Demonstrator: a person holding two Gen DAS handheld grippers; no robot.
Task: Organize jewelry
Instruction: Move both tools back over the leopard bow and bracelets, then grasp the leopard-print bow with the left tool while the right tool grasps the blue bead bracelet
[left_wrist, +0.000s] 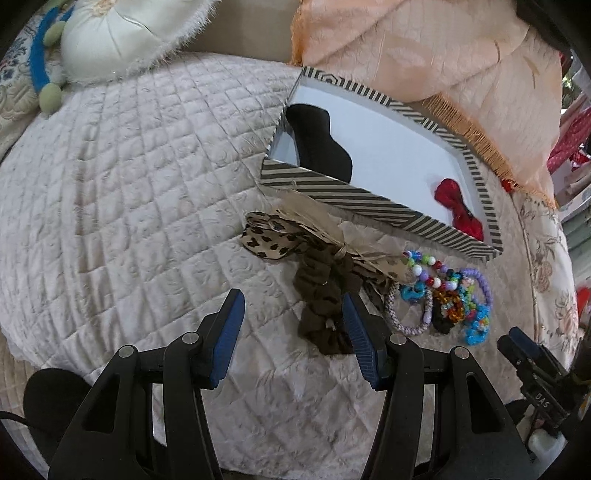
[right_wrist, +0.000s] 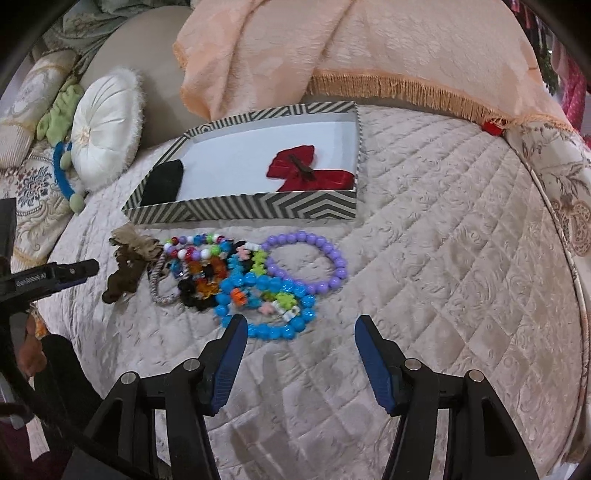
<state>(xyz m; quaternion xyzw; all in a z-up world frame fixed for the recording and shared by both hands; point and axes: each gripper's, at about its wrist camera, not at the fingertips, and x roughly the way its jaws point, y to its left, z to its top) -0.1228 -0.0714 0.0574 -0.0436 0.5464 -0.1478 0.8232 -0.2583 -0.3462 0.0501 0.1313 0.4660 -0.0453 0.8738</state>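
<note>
A striped box (right_wrist: 240, 208) (left_wrist: 332, 190) on the quilted bed holds a red bow clip (right_wrist: 310, 170) (left_wrist: 458, 206) and a black item (right_wrist: 164, 181) (left_wrist: 319, 140). In front of it lies a pile: a brown scrunchie (left_wrist: 325, 306) (right_wrist: 123, 273), a leopard-print bow (left_wrist: 269, 240), bead bracelets (left_wrist: 447, 291), a purple bead bracelet (right_wrist: 306, 258) and a blue bead bracelet (right_wrist: 273, 306). My left gripper (left_wrist: 293, 306) is open and empty, its right finger beside the scrunchie. My right gripper (right_wrist: 301, 332) is open and empty, just before the blue bracelet.
A peach fringed blanket (right_wrist: 369, 48) lies behind the box. A white round cushion (right_wrist: 107, 129) and a blue headband (right_wrist: 61, 170) lie to the left. The bed's edge (right_wrist: 576, 277) curves at the right. The other gripper shows in each view's side (left_wrist: 528, 354) (right_wrist: 55, 277).
</note>
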